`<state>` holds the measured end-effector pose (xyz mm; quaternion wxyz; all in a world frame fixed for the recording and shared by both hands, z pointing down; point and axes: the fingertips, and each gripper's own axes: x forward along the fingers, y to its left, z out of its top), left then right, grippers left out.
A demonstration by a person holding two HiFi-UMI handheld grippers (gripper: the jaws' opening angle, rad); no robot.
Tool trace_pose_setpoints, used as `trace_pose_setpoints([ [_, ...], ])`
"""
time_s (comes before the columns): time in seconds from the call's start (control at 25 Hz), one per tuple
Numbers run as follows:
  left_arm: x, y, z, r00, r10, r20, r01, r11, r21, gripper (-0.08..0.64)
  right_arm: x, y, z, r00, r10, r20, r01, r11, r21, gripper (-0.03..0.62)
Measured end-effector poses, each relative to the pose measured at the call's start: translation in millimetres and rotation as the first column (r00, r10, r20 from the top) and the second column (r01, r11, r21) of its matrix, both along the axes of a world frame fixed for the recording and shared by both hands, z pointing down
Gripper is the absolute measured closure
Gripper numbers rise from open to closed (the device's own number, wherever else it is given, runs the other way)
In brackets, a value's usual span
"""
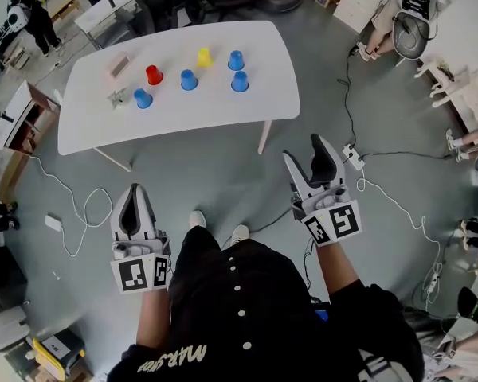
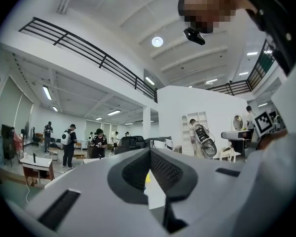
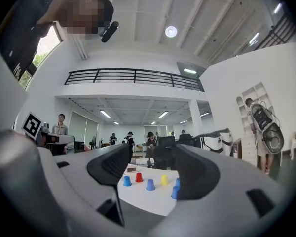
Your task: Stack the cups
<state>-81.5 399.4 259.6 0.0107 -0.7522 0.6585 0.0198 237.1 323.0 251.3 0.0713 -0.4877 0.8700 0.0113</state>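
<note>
Several small cups stand apart and upside down on the white table (image 1: 263, 102): a red cup (image 1: 154, 75), a yellow cup (image 1: 205, 56) and several blue cups (image 1: 189, 79). Both grippers hang over the grey floor, well short of the table. My left gripper (image 1: 134, 189) is shut and empty; in the left gripper view its jaws (image 2: 149, 152) meet at the tips. My right gripper (image 1: 307, 154) is open and holds nothing. Between the right gripper's (image 3: 153, 153) jaws I see the table (image 3: 148, 204) with the red cup (image 3: 139, 177), the yellow cup (image 3: 164, 179) and blue cups (image 3: 150, 184).
A pinkish box (image 1: 119, 64) and a small grey metal object (image 1: 115, 96) lie at the table's left end. Cables and a power strip (image 1: 352, 156) run over the floor to the right. Desks, chairs and people stand around the room's edges.
</note>
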Motion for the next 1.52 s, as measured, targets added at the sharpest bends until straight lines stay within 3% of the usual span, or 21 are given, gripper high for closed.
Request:
trace_pose_setpoints([
  [0.52, -14.0, -78.8, 5.2, 1.000, 0.022, -0.017, -0.022, 1.000, 0.015, 0.549, -14.8, -70.4, 9.3, 1.000, 0.015, -0.023, -0.016, 1.000, -0.015, 0.313],
  [1.08, -69.1, -230.5, 11.4, 0.998, 0.058, -0.037, -0.058, 0.998, 0.001, 0.549, -72.6, -216.4, 13.4, 0.998, 0.037, -0.059, -0.039, 0.998, -0.041, 0.311],
  [1.52, -109.9, -335.2, -5.0, 0.990, 0.141, -0.033, -0.141, 0.990, 0.001, 0.549, -112.4, -315.0, -5.2, 0.992, 0.103, -0.076, -0.106, 0.994, -0.032, 0.311],
])
